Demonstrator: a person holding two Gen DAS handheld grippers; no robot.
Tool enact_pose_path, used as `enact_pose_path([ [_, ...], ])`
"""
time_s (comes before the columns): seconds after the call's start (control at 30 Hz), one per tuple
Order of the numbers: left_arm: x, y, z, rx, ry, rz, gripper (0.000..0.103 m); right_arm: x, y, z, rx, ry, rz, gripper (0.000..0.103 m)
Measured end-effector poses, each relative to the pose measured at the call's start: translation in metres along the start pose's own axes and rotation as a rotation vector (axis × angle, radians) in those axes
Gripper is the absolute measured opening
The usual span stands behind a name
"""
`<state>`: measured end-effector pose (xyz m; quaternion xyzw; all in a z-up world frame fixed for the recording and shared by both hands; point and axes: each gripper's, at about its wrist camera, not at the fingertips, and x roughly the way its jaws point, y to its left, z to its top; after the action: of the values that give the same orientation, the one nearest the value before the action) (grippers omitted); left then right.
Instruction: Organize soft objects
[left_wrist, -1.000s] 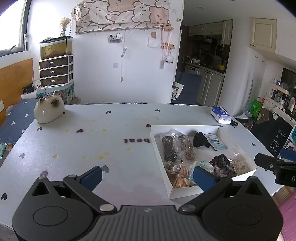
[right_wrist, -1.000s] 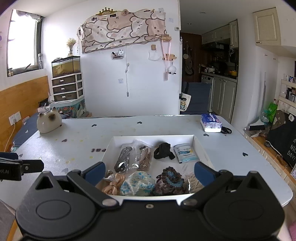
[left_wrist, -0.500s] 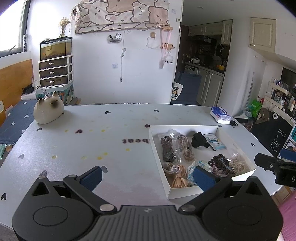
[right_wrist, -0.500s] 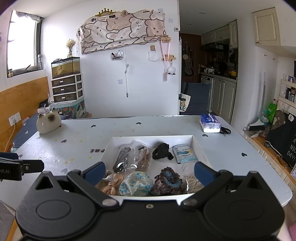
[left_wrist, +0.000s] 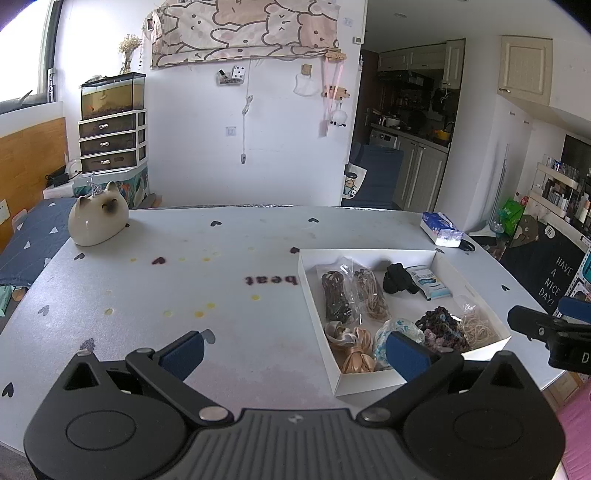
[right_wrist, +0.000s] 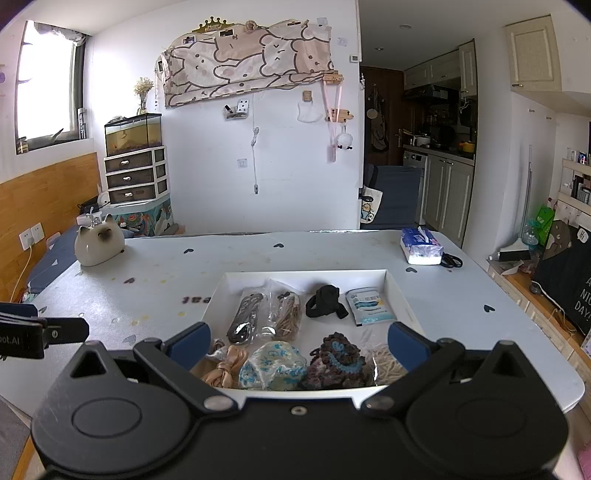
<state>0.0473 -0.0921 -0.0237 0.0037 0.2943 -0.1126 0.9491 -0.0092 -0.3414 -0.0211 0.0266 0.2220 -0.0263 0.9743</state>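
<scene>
Jaws of both grippers apart, empty; right gripper (right_wrist: 295, 341) over tray (right_wrist: 402, 295) near edge.

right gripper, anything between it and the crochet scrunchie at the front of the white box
Nothing visible. The open right gripper hangs above the white box's near edge, and the dark crochet scrunchie lies uncovered between its fingertips, beside the blue floral one.

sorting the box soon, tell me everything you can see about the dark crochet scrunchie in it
The dark crochet scrunchie is a bunched ring of chunky purple-brown yarn with light blue stitches. It lies in the white box, in the near row, between the blue-patterned scrunchie and a bag of rubber bands, pressing against both. No claw touches it.
</scene>
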Motion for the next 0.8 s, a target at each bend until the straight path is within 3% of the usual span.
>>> enact_pose_path([
  [0.8,-0.0012,0.0001,-0.0005,-0.001,-0.001,0.0,0.103,0.0,0.0002,-0.0008,0.0,-0.001,0.0,0.103],
])
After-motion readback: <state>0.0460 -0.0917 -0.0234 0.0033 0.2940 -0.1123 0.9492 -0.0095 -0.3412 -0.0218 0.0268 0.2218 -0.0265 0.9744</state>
